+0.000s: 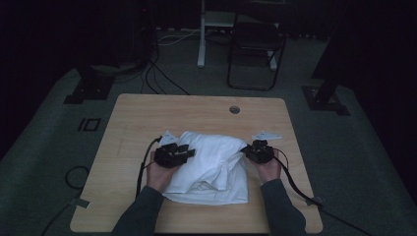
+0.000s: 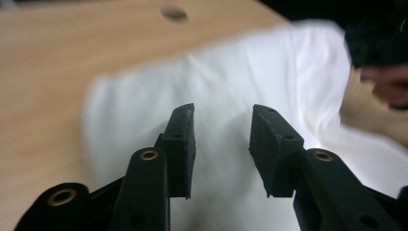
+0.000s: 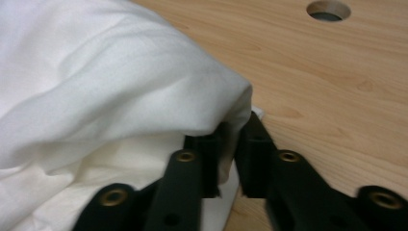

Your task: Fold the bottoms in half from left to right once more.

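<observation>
A crumpled white cloth (image 1: 211,167) lies in a heap on the wooden table (image 1: 147,113) between my two hands. My left gripper (image 1: 188,150) hovers at the cloth's left side, pointing right over it. In the left gripper view its jaws (image 2: 223,109) stand apart above the white cloth (image 2: 216,72) with nothing between them. My right gripper (image 1: 248,150) is at the cloth's right edge. In the right gripper view its jaws (image 3: 234,127) are pinched together on a folded edge of the cloth (image 3: 96,86).
A round cable hole (image 1: 234,109) sits in the table near its far edge. Bare wood surrounds the cloth on all sides. Beyond the table stand a dark chair (image 1: 255,49) and a white post, with cables on the floor. The room is dim.
</observation>
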A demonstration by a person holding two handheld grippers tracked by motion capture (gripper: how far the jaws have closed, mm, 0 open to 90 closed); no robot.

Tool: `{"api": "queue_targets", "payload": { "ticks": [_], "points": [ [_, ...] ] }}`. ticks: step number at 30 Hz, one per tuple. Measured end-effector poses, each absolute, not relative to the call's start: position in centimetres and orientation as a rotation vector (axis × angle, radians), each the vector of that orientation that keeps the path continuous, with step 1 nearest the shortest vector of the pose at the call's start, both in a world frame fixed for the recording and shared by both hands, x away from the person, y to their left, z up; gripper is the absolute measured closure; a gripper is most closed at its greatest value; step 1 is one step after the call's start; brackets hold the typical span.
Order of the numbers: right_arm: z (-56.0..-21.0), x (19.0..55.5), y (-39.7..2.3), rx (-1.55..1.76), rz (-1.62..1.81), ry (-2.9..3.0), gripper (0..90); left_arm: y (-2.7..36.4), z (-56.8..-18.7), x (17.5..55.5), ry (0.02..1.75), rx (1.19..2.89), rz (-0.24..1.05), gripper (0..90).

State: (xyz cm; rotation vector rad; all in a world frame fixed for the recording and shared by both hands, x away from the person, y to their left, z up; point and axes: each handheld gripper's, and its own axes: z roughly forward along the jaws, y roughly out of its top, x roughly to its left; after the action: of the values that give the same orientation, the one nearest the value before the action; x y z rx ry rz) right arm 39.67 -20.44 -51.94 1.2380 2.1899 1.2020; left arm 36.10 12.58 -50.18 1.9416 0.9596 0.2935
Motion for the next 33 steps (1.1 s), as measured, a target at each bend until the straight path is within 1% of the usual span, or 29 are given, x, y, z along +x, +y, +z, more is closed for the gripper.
{"api": "queue_targets", "payload": {
  "ticks": [1,3,4,5,6,7,8,11,12,13,16,21,25,26,27,28,30,31,33],
  "points": [
    [-51.9,39.7,-20.4,1.238,1.202,2.190,76.3,12.6,-50.2,36.1,0.960,1.942,0.293,62.0],
    [-51.9,39.5,-20.5,1.252,1.176,2.179,66.0,11.4,-51.5,35.9,0.955,1.976,0.313,62.9],
    [-51.6,39.0,-20.7,1.243,1.178,2.177,58.3,10.1,-52.6,35.5,0.949,2.013,0.383,63.8],
    [-51.5,38.6,-20.9,1.235,1.173,2.175,55.2,10.1,-52.6,35.5,0.949,2.013,0.383,64.0],
    [-51.4,38.3,-21.0,1.228,1.158,2.172,53.0,9.2,-53.2,35.0,0.934,2.036,0.462,64.4],
    [-51.4,38.3,-21.0,1.228,1.158,2.172,53.0,9.2,-53.2,35.0,0.934,2.036,0.462,64.6],
    [-51.0,37.4,-21.2,1.201,1.145,2.162,49.4,8.8,-53.5,34.8,0.930,2.055,0.509,65.0],
    [-50.8,36.6,-21.5,1.199,1.159,2.143,47.2,8.8,-53.7,34.8,0.933,2.049,0.520,65.9],
    [-50.5,35.6,-21.6,1.196,1.180,2.126,47.0,8.8,-53.8,34.8,0.937,2.046,0.523,66.1],
    [-50.5,35.6,-21.6,1.196,1.180,2.126,47.0,8.9,-53.8,34.8,0.938,2.043,0.527,66.1],
    [-50.6,33.8,-20.6,1.119,1.259,2.184,48.9,8.6,-54.0,34.5,0.935,2.037,0.569,66.3],
    [-51.3,33.4,-18.9,1.080,1.303,2.243,49.2,8.9,-54.1,34.5,0.944,2.016,0.555,66.0],
    [-52.3,33.9,-17.2,1.082,1.293,2.282,46.1,9.0,-54.2,34.5,0.943,1.995,0.552,64.8],
    [-52.6,34.2,-16.9,1.094,1.299,2.290,47.2,9.0,-54.2,34.5,0.945,1.993,0.552,64.7],
    [-52.8,34.5,-16.7,1.108,1.297,2.296,53.5,9.0,-54.1,34.5,0.946,1.994,0.552,64.6],
    [-53.0,34.8,-16.6,1.111,1.290,2.314,65.2,9.0,-54.1,34.5,0.945,1.996,0.552,64.5],
    [-53.2,34.9,-16.4,1.098,1.277,2.348,83.8,9.1,-54.1,34.5,0.946,1.994,0.549,64.3],
    [-53.1,34.7,-16.5,1.094,1.267,2.345,86.3,9.1,-54.1,34.5,0.946,1.993,0.547,64.2],
    [-52.6,34.2,-17.1,1.081,1.275,2.334,87.0,9.2,-54.1,34.5,0.945,1.989,0.537,63.8]
  ]
}}
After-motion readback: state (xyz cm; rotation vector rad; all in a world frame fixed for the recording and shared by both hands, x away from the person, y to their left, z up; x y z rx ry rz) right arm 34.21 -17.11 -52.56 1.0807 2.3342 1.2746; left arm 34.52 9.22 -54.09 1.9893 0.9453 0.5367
